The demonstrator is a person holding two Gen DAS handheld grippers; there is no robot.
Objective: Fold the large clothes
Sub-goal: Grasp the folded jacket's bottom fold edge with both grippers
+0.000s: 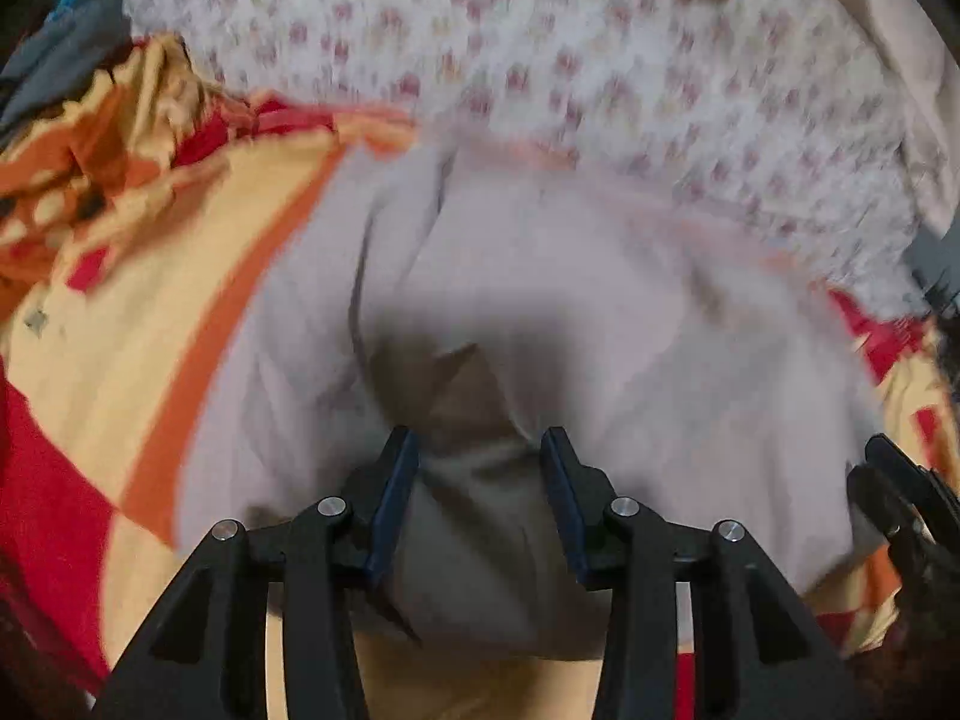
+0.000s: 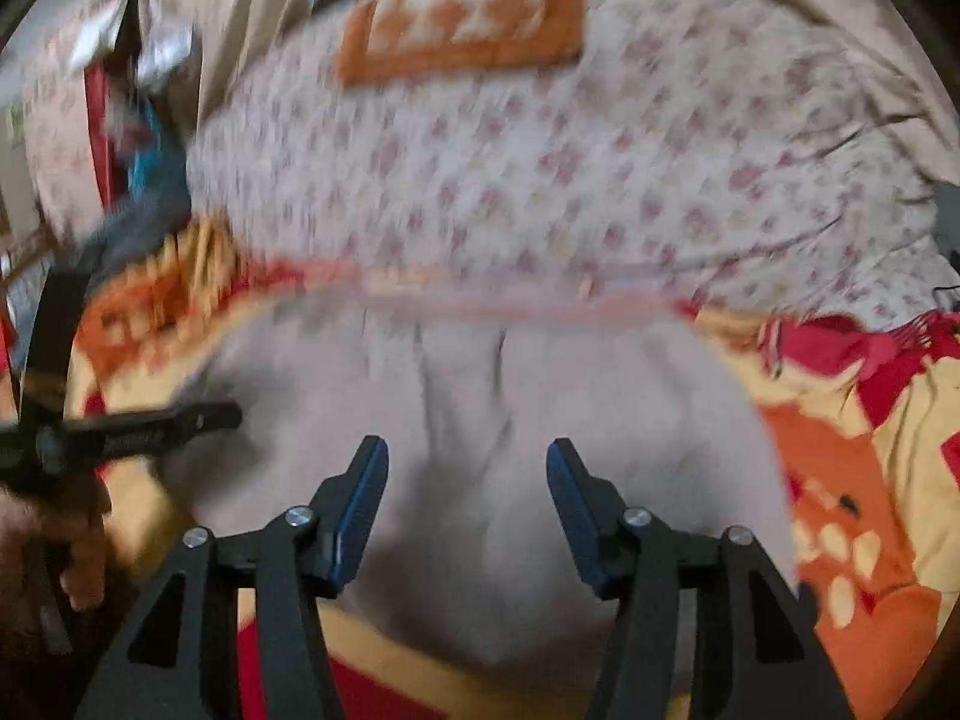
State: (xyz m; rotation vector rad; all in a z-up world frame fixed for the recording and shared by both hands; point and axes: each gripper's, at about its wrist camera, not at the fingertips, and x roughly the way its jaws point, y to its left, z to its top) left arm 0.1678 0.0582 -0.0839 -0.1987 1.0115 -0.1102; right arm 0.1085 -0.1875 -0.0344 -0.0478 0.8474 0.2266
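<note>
Your garment (image 1: 540, 312) is plain pale lilac-grey, with a thin pink edge along its far side. Under it you have a blanket (image 1: 120, 312) in cream, orange and red blocks. Beyond lies a white sheet (image 2: 540, 168) sprinkled with small pink flowers, and on it an orange-and-white checked cloth (image 2: 462, 30). Both your claws are black with blue pads (image 2: 360, 504).
</note>
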